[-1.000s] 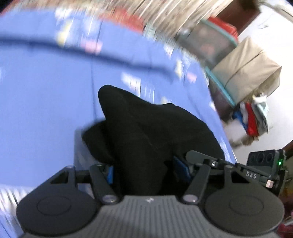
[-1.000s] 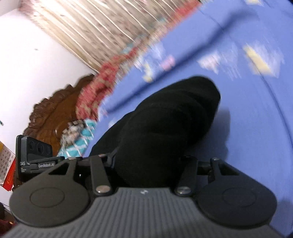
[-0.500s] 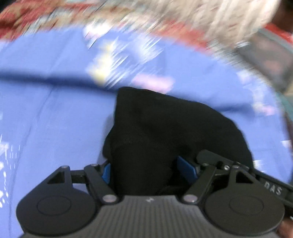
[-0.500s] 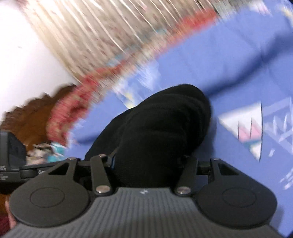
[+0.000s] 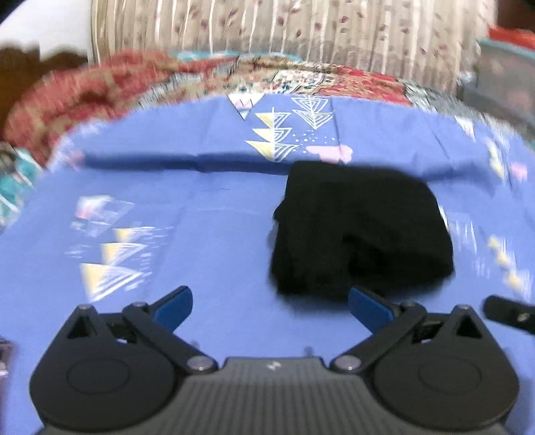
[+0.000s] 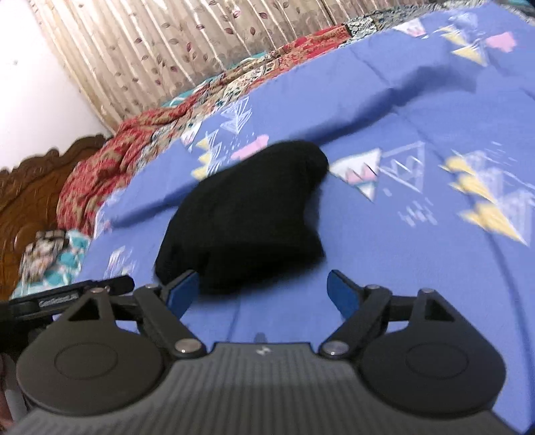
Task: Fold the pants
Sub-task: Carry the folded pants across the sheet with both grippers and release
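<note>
Bare blue bedsheet (image 5: pixel 207 234) fills the left and centre of the left wrist frame, open for passage. The folded black pants (image 5: pixel 361 234) block the centre right. A rumpled red patterned blanket (image 5: pixel 100 87) and curtain (image 5: pixel 267 26) close off the top edge.

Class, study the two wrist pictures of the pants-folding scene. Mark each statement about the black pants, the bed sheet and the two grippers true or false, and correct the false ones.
1. The black folded fabric pants lie on a blue patterned bed sheet. True.
2. The left gripper is clamped on the pants. False: its blue pads stand wide apart, having just been opening, with nothing between them.
3. The right gripper is open. True.
4. The pants are spread out at full length. False: they sit in a compact bundle.
5. A red patterned quilt borders the sheet. True.
</note>
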The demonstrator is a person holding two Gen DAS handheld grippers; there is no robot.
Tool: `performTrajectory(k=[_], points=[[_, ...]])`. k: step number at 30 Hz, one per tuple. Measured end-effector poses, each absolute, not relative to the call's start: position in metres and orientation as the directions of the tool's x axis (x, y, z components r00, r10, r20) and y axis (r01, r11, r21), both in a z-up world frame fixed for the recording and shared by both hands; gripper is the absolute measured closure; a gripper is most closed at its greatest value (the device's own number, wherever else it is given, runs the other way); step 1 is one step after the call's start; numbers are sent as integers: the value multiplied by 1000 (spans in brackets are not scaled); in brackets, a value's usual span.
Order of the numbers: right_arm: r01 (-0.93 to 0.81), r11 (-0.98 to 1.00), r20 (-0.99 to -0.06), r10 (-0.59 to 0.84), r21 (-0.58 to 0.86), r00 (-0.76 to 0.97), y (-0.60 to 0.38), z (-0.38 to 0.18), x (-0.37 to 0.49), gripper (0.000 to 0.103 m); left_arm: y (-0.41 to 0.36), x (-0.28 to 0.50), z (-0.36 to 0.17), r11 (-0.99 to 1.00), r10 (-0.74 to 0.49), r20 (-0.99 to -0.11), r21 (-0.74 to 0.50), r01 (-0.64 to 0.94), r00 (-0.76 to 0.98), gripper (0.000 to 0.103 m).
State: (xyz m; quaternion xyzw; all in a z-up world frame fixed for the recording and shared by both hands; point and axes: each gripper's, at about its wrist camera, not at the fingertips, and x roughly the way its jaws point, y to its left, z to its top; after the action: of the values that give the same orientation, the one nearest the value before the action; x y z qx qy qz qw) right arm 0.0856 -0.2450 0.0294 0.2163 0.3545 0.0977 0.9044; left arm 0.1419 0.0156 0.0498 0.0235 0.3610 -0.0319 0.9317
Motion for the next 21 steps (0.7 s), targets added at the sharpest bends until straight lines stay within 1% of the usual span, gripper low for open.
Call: performTrajectory(k=[3,7,11,14,18,21], points=[[-33,905,-624,319,424,714,-231,36,47,16,8,90,59,991,10,-654,109,81,757,0],[-9,909,-648,305,418,698,-216,40,1,16,0,39,72,986,29,-661,140,85,750,0],[39,895,-660,298,445,690,-210,40,-37,16,1,5,81,991,37,-682,119,61,730,0],[17,908,-668,296,419,683,-199,42,-55,16,5,-18,85,994,26,-699,95,57,715,0],[-34,911,-665,325,411,672,-184,47,-71,16,5,-43,92,994,28,-673,98,51,739,0],[-61,910,-658,341,409,672,-177,50,-76,16,6,-59,98,994,1,-659,82,71,752,0]])
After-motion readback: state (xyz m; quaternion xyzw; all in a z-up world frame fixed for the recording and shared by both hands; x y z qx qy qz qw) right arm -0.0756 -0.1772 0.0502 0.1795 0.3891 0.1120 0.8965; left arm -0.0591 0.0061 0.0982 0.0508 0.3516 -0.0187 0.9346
